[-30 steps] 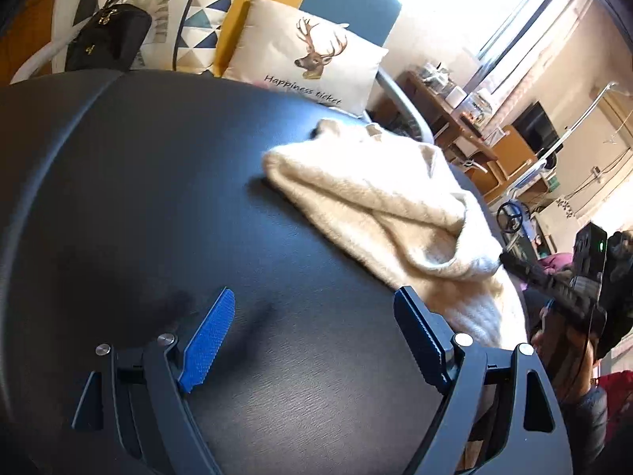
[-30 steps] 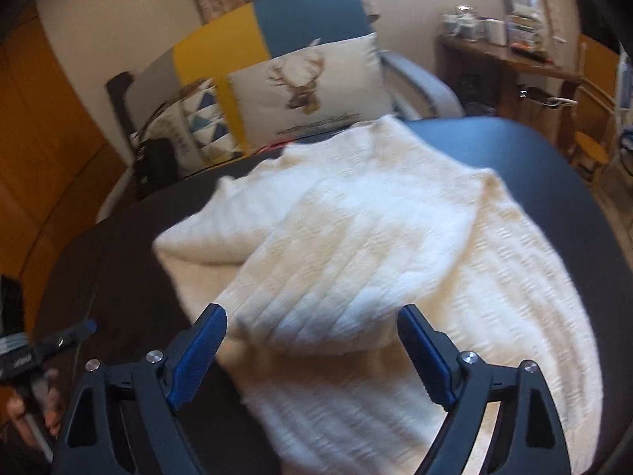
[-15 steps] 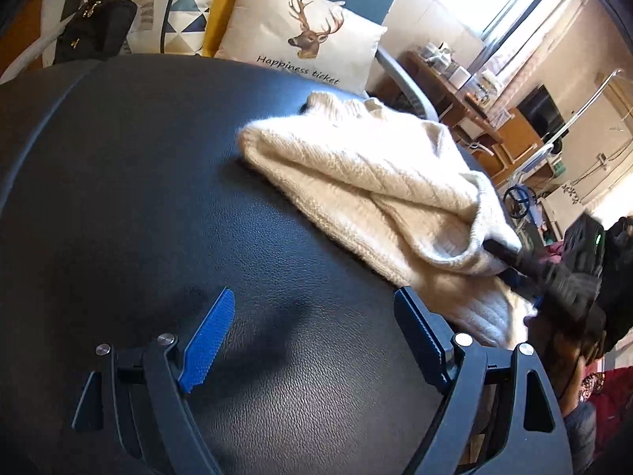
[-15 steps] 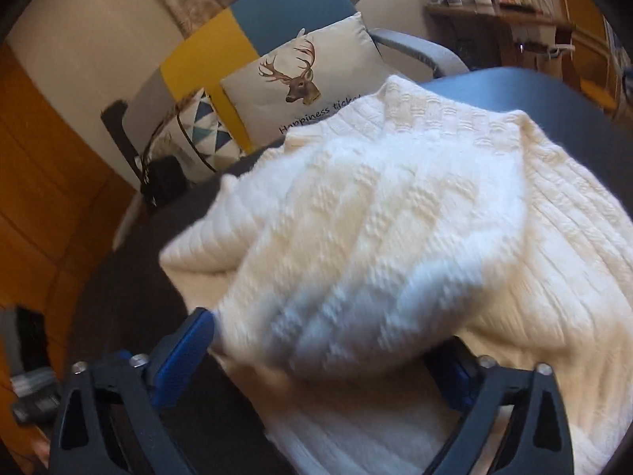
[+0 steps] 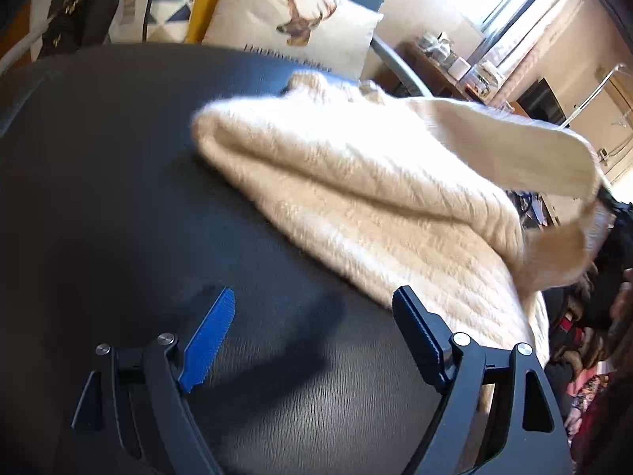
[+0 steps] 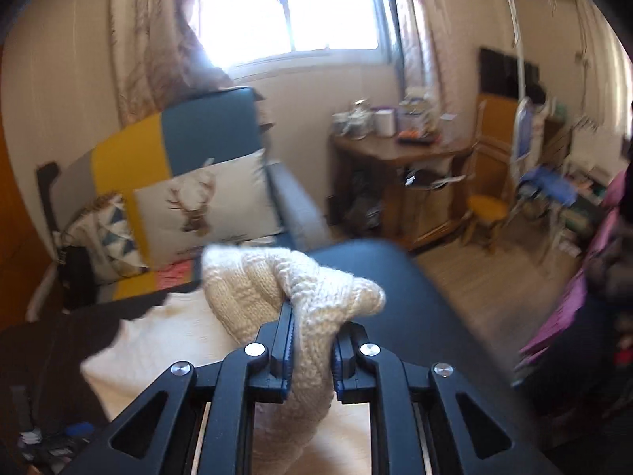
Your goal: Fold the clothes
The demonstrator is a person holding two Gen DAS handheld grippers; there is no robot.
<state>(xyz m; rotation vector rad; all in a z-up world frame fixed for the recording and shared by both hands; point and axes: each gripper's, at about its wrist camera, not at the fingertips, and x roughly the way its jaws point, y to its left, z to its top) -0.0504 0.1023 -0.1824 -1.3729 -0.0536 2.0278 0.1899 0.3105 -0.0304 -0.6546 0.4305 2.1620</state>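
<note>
On the dark counter (image 5: pixel 118 198) a cream knitted sweater (image 5: pixel 356 198) was spread, thick, soft and limp, so sagging was to be expected wherever it was lifted. One bunched edge had just been clenched by the right tool (image 6: pixel 310 340) and was held raised, while the left tool (image 5: pixel 312 316) was kept spread and empty beside the nearest hem, judged the best place for a second grip.

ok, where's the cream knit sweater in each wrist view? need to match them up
Left wrist: the cream knit sweater lies across the centre and right of the picture on the dark table, one edge lifted at the far right.
Right wrist: bottom centre, a fold of the sweater bunched and pinched in the right tool.
Shared landmark: the deer-print cushion, behind the sweater in both views.
</note>
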